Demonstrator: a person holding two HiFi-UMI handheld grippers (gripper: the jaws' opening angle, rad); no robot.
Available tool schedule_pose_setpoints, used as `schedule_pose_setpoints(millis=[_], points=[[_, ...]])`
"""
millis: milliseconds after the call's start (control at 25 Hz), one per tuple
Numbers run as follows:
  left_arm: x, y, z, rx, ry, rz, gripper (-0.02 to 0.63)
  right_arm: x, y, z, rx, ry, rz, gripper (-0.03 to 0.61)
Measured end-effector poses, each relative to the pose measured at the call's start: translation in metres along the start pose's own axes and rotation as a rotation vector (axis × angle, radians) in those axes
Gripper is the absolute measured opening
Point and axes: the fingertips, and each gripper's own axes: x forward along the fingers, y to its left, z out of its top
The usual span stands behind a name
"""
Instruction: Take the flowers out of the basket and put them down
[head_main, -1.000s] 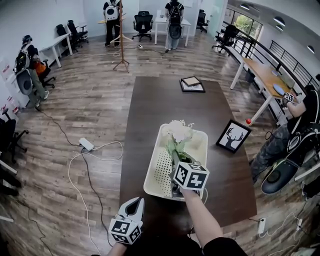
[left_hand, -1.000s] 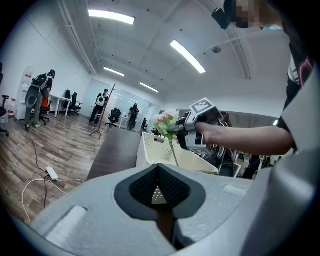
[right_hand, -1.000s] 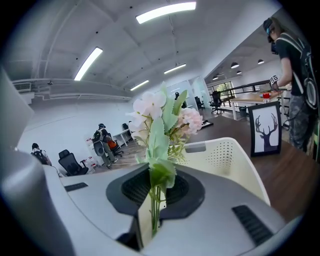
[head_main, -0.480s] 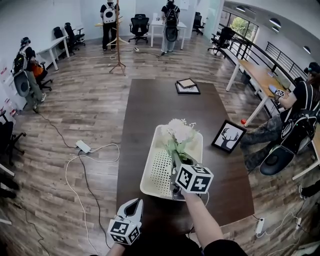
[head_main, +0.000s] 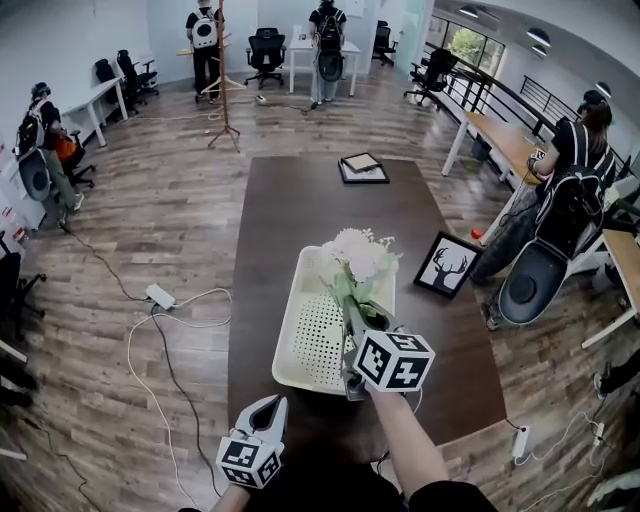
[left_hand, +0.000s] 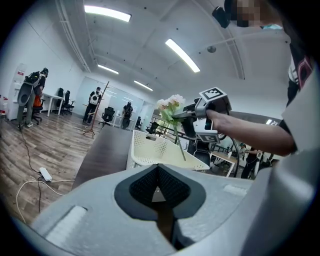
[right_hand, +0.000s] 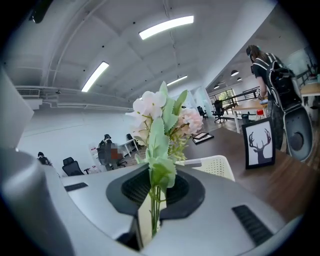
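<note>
Since the right gripper (right_hand: 152, 200) has its jaws clamped on the stems of the flowers (head_main: 357, 255), held over the basket (head_main: 310, 340), I would raise them until the stem ends clear the rim (no tilting), then lay them on bare surface (head_main: 300, 210) beside it. The left gripper (left_hand: 157, 192) hangs closed and empty.
</note>
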Motion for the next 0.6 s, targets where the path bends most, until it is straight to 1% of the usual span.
schedule_pose_setpoints(millis=[120,600], points=[[0.001,-0.006,0.000,0.007,0.003,-0.017,0.009,-0.008,-0.004,0.004,0.020,-0.013,0.001,0.052],[0.008,-0.030,-0.005,0.027,0.027,-0.081,0.009,-0.049,-0.032,0.018,0.068,-0.059,-0.042,0.052]])
